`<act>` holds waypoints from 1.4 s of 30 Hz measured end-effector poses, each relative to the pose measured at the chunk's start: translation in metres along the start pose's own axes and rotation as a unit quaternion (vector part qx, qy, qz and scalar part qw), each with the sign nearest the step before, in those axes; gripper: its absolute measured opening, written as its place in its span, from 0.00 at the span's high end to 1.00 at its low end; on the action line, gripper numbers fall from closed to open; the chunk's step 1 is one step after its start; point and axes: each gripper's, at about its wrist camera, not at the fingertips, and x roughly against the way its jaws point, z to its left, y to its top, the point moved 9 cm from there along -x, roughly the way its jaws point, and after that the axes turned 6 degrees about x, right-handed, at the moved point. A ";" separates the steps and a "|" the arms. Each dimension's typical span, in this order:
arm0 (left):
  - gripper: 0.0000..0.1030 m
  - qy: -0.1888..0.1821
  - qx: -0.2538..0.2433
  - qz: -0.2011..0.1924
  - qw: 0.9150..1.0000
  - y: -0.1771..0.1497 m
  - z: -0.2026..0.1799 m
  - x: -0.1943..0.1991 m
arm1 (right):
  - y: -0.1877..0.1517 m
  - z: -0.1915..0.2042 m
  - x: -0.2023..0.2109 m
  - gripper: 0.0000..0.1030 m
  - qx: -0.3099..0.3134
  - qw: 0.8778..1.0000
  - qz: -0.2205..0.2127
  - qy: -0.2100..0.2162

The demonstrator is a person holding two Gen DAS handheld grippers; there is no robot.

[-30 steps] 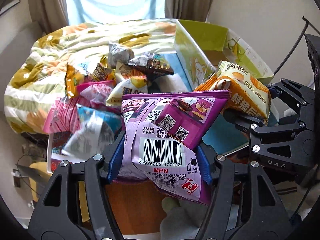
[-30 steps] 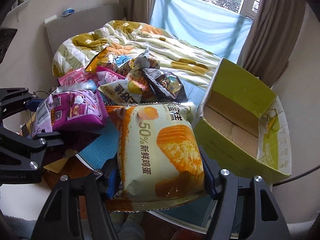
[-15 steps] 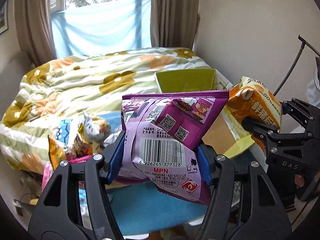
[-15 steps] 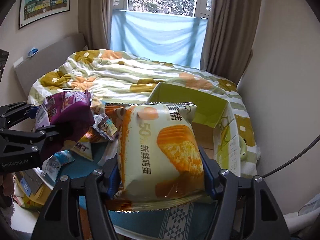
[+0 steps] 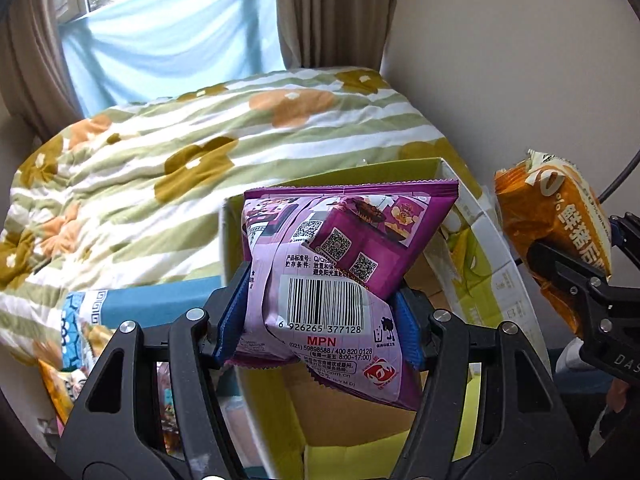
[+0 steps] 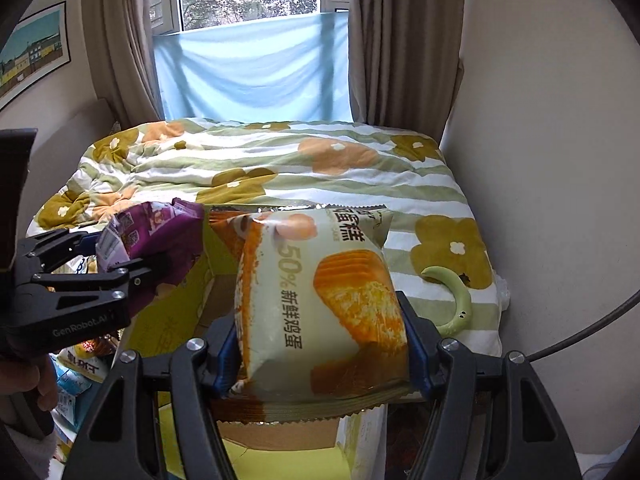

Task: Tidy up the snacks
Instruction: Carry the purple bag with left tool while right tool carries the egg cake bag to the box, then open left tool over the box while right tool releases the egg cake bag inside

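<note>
Left wrist view. We see the left tongs point(image 5: 320, 320) clamped on the purple bag point(image 5: 340, 264), blue pads pressing in at its lower half, near the barcode. The bag hangs over the open green box point(image 5: 476, 276), which stands beside the bed point(image 5: 200, 140). The film bulges above the pads and creases between them: we judge it light, air-filled and soft, with crushable contents. The glossy wrapper looks slippery, so a grip across the middle, where the pouch can give, seems safer than one on the thin sealed edge. At the right edge, the right tongs point(image 5: 568, 264) hold the orange bag point(image 5: 556, 216). A few loose snacks point(image 5: 64, 376) lie at lower left on the teal cloth point(image 5: 132, 304).

Right wrist view. The right tongs point(image 6: 320, 348) pinch the orange bag point(image 6: 320, 300) across its lower part; the jagged bottom seal sticks out below the pads. It sits over the box point(image 6: 180, 320). The pouch is puffy and barely dented, so we judge it light and soft, probably a cake that would squash under a harder squeeze. The left tongs point(image 6: 132, 256), at left, carry the purple bag point(image 6: 156, 240) just beside it, also over the box. A green curved object point(image 6: 456, 300) lies on the bed point(image 6: 280, 168).
</note>
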 end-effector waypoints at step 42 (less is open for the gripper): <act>0.01 0.080 0.075 0.029 0.994 -0.059 0.057 0.028 | 0.005 0.009 -0.109 0.01 -0.014 0.995 0.066 0.078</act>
